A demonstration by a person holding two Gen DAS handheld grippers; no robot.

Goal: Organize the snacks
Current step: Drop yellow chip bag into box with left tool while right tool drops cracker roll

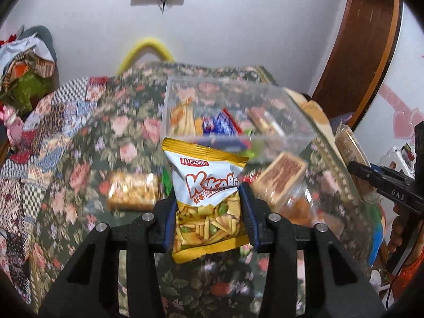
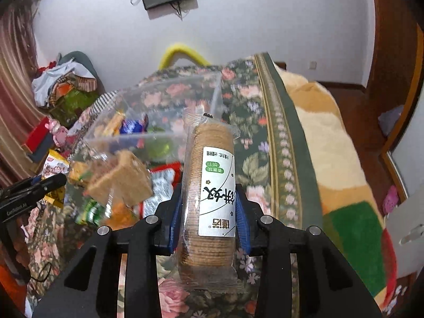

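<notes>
Since both tools already carry a snack, the job at this moment looks like delivery rather than picking. On the left, the left gripper is clamped on a white-and-gold snack bag, its blue pads pressing the bag's lower half so the sealed top stands free above the fingers, probably so it can go in top-first. Just beyond it sits the clear plastic bin on the floral bedspread, blurred but plainly holding several packets; a peanut brittle bar lies loose on the cloth to the bin's left, and a square wafer pack shows near the bin's front corner, though the blur hides whether it is inside. Moving right, the right gripper is closed around a sleeve of round biscuits, held lengthwise along the fingers, which likely keeps the long stack from sagging. It hangs to the right of the bin, over the bedspread, with the bed's bordered edge and a beige blanket farther right.
</notes>
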